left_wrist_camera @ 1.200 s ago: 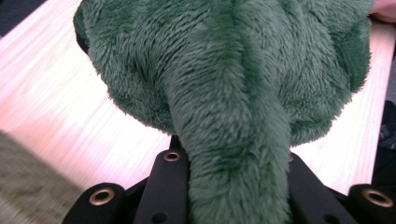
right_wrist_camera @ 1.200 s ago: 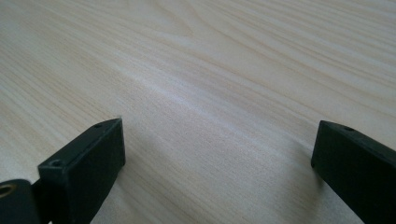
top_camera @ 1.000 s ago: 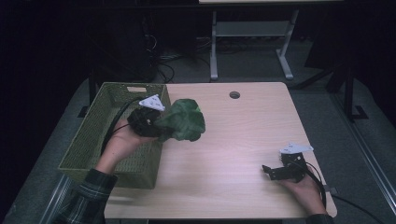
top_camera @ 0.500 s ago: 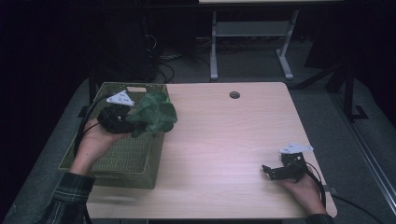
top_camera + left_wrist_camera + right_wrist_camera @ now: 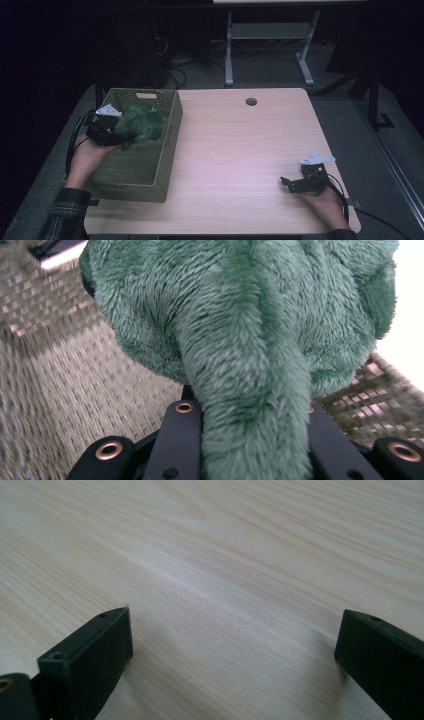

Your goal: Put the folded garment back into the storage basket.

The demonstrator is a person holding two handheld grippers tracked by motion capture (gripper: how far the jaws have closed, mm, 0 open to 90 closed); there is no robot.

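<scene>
Green plush toy [image 5: 141, 124] clamped in left claw [image 5: 118, 137], over the wicker basket [image 5: 165, 150]. I lower well inside its rim before releasing. Right claw [image 5: 289, 183], jaws apart, idles w/ nothing between on tabletop [image 5: 240, 150], well clear of basket.

High view looks forward and down over the whole table [image 5: 240, 150] from above the person's side. Left gripper view sits tight against the green plush [image 5: 240, 340] above the basket [image 5: 60, 390] (both also seen from above). Right gripper view skims low across bare tabletop.

A lab or office workroom, dim around one lit desk.
The desk [image 5: 240, 150] has a cable hole [image 5: 251, 101]; cables [image 5: 175, 65] trail at 11 o'clock, a metal stand [image 5: 270, 45] at 12.
</scene>
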